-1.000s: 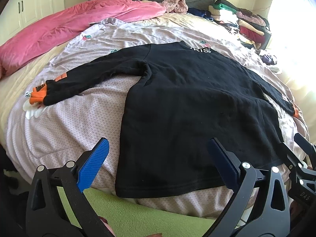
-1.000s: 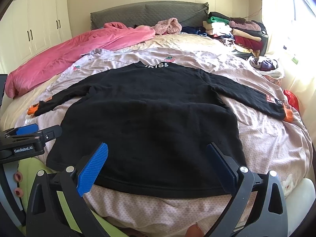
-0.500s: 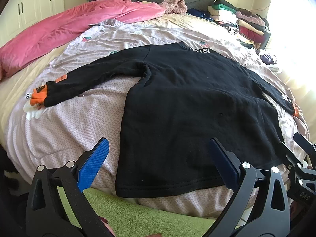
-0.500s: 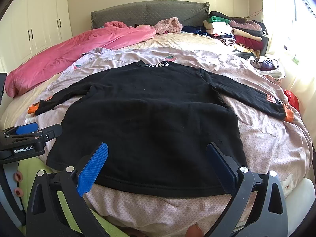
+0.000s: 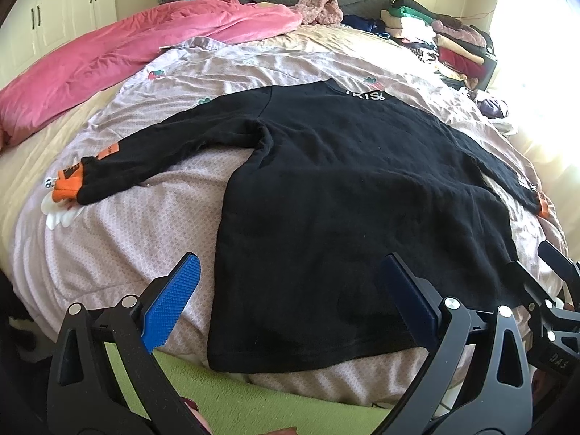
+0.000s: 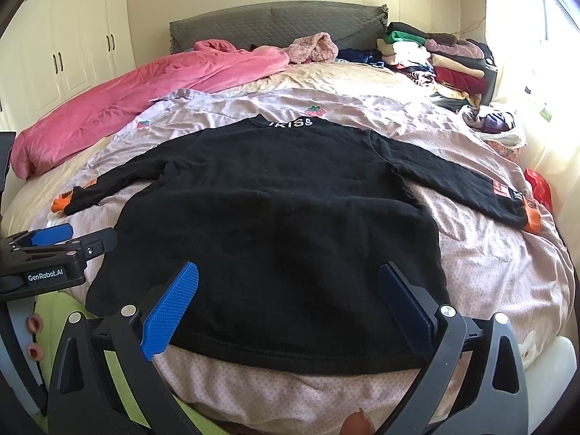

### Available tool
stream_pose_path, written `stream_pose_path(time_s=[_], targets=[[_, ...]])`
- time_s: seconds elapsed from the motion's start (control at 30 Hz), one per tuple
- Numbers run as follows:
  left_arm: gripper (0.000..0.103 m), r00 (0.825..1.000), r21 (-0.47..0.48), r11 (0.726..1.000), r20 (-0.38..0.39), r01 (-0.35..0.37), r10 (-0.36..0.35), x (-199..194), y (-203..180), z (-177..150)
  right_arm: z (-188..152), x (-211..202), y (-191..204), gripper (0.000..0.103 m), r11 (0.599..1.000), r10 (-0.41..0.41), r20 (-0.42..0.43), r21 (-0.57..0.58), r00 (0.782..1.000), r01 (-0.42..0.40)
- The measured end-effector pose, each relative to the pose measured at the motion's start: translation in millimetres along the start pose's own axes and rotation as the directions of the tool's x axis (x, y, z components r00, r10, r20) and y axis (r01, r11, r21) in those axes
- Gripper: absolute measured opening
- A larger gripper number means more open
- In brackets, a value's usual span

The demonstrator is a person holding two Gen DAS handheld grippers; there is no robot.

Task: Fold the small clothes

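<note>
The bed, covered by a pale pink patterned sheet, fills both views ahead of the grippers; its near edge is cut off below the frames. A black sweatshirt lies flat and spread on it, directly ahead of both grippers, hem nearest them, collar lettering only partly legible. In the left wrist view its right cuff runs to the frame's bright edge and is hard to make out; the left cuff, orange, lies far to the left gripper's left. The left gripper hovers over the hem's left corner, jaws spread wide, holding nothing; contact with the cloth cannot be told. The right gripper hovers over the hem's middle, equally wide apart and empty. A pink quilt lies beyond the sweatshirt to the left, a stack of folded clothes beyond to the right, washed out by window glare. A fingertip shows at the right wrist view's bottom edge, mostly cut off.
</note>
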State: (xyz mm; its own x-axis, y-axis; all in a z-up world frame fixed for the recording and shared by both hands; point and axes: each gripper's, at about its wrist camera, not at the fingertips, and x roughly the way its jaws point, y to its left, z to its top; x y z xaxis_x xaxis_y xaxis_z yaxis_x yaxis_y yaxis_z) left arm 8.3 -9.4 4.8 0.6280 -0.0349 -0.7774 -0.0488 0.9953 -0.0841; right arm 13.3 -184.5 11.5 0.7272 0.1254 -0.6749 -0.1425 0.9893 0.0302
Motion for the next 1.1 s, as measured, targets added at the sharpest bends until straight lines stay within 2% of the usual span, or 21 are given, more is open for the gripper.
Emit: stream_pose_path(time_s=[0.5, 0.8, 1.1], targets=[[0.094, 1.0, -0.01, 1.0, 0.006, 0.018, -0.018, 26.6, -12.4, 59.7, 55.7, 31.9, -35.5, 0.099, 0.999, -0.024, 0.026, 0.031, 0.999, 0.023], [0.094, 1.0, -0.027, 1.0, -0.003, 0.008, -0.008, 52.7, -11.2, 97.2, 88.9, 69.4, -62.8, 0.099, 0.998, -0.032, -0.012, 0.062, 0.999, 0.032], [0.094, 1.0, -0.029, 0.999, -0.008, -0.014, 0.013, 79.2, -10.4, 128.4, 116.3, 96.2, -96.6, 0.099, 0.99, -0.101, -0.001, 0.103, 0.995, 0.1]])
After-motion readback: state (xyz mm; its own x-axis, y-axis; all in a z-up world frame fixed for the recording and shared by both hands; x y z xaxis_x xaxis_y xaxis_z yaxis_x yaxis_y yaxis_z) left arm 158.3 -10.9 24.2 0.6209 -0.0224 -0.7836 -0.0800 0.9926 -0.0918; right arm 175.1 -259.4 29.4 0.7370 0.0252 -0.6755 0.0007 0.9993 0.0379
